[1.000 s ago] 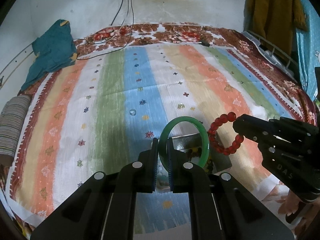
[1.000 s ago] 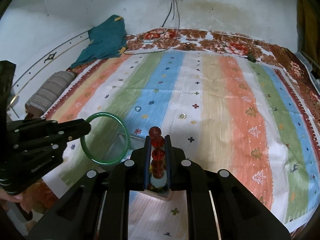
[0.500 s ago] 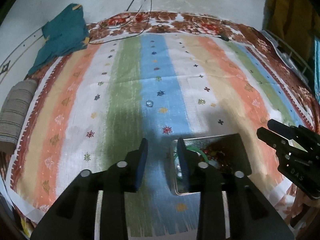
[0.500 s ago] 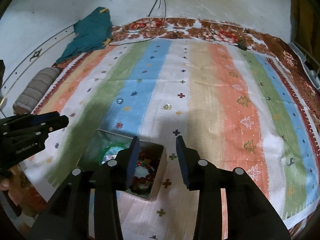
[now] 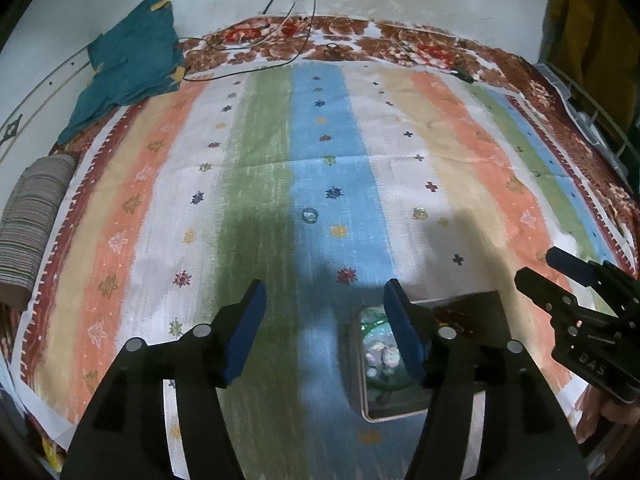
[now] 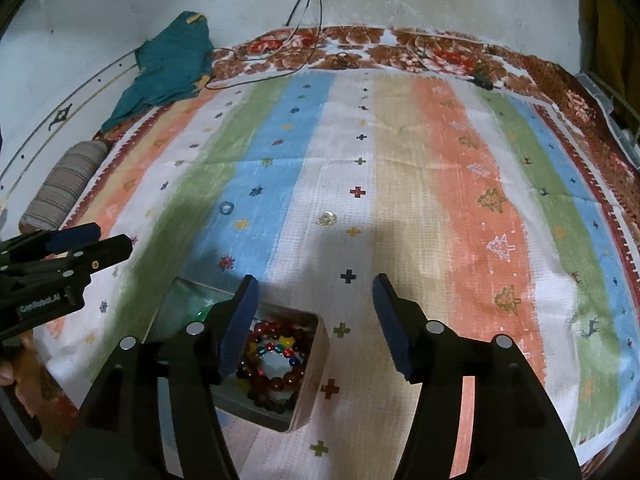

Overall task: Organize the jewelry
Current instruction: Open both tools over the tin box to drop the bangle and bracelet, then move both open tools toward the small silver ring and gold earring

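We are seeing only part of the rectangular metal tin [image 6: 310,364]: our black fingers are covering much of it, and the green glassy bangle [image 5: 370,316] inside is blurred and half hidden. The glossy dark-red bead bracelet [image 6: 276,380] is lying in the tin (ringing some small coloured beads). Our left gripper [image 5: 324,322] and right gripper [image 6: 312,320] are both opening, nothing between their blue pads, over the coarse striped woven cloth [image 6: 400,168].

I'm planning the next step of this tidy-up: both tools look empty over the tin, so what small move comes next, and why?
Probably reach the left tool, its jaws opening and empty, toward the clear ring on the blue stripe. The bracelets already lie in the tin; that ring and the yellowish ring still lie loose on the cloth.
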The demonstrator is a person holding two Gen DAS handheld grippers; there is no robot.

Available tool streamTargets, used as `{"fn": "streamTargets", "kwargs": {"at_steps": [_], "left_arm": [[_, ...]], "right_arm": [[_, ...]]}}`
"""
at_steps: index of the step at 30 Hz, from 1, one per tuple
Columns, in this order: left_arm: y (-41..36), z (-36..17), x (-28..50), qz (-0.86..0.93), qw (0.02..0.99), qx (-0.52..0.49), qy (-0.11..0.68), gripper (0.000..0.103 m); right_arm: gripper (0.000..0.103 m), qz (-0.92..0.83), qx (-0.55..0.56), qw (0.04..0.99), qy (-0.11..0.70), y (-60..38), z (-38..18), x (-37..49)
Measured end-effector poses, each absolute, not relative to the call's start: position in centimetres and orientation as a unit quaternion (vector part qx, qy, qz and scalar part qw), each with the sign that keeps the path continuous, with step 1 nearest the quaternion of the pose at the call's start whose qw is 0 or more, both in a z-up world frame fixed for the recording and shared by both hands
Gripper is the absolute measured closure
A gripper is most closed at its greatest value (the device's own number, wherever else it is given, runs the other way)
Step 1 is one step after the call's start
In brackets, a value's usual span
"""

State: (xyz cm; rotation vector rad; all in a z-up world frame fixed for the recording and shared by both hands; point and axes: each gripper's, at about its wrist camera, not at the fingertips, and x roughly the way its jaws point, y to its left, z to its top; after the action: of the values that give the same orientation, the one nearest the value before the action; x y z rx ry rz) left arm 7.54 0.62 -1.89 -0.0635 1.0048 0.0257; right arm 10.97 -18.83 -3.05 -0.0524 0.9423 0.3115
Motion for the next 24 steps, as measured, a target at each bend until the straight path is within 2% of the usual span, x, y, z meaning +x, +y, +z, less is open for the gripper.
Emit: {"fn": "streamTargets", "kwargs": {"at_steps": [24], "left_arm": [[2.1,-4.5,13.5,0.022,0.856,-0.044,0.515,0.04]], "right_arm": [[0.044,0.147,-0.039,0.867,0.475,-17.6,-4.8,16.2]]}}
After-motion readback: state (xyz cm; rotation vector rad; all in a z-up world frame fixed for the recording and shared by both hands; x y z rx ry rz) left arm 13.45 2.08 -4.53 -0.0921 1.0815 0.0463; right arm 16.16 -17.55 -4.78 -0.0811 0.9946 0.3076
